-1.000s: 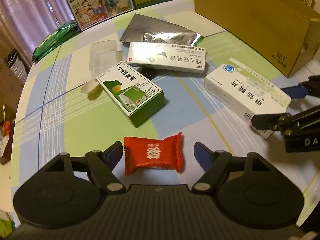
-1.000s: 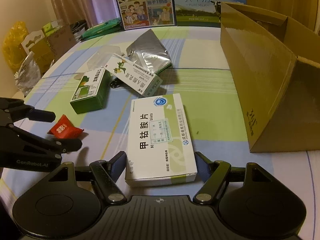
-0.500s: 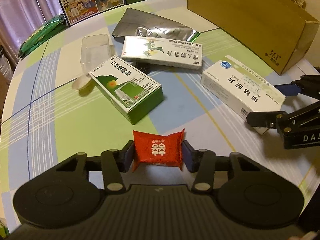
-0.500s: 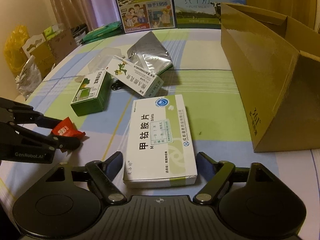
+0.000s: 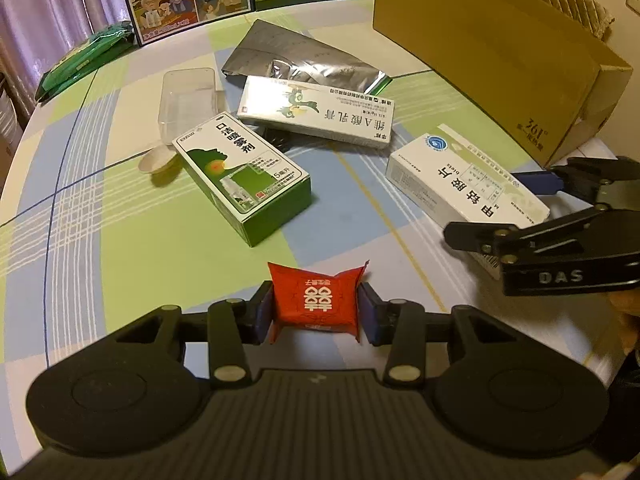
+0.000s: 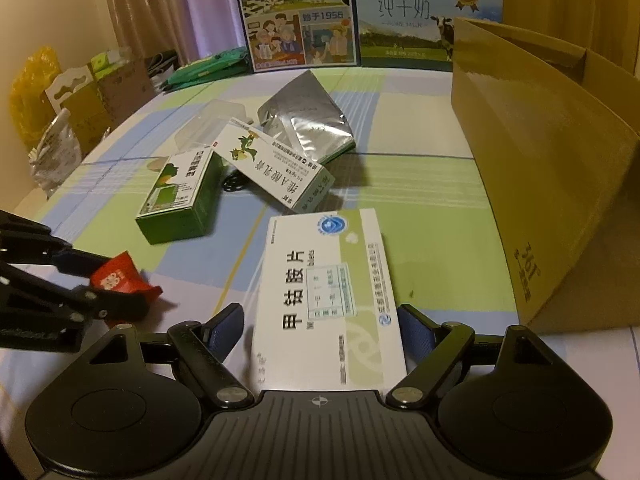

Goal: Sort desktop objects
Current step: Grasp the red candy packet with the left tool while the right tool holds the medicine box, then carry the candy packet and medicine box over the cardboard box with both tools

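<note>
On the table | our left claw pinches the red candy | right claw wide around white box, not squeezing | nothing sorted yet, brown box waits

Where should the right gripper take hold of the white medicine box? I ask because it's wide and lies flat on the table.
Grip the white medicine box across its two long side walls near its close end, coming in low along its length. It lies flat with that end toward the right gripper, whose open jaws already straddle it, likely just wide enough.
</note>
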A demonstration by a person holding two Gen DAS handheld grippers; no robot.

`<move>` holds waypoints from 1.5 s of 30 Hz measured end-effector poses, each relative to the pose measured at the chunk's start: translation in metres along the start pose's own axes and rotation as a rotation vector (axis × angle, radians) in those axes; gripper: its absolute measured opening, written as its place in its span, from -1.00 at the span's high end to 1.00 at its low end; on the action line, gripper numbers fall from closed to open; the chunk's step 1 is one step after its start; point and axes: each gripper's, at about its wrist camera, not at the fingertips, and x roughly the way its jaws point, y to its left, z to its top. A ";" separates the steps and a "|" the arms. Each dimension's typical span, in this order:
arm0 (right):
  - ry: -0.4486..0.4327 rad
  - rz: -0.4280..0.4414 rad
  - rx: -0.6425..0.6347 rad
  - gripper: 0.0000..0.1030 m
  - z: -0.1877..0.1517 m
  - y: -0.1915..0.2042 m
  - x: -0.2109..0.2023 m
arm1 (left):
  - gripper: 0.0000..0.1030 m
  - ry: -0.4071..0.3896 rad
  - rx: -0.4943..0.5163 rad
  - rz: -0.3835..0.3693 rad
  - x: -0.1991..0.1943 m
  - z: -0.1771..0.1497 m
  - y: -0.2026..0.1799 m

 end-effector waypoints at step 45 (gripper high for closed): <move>-0.217 -0.179 0.107 -0.32 0.031 -0.055 -0.187 | 0.26 -0.193 -0.036 -0.106 -0.105 0.054 -0.110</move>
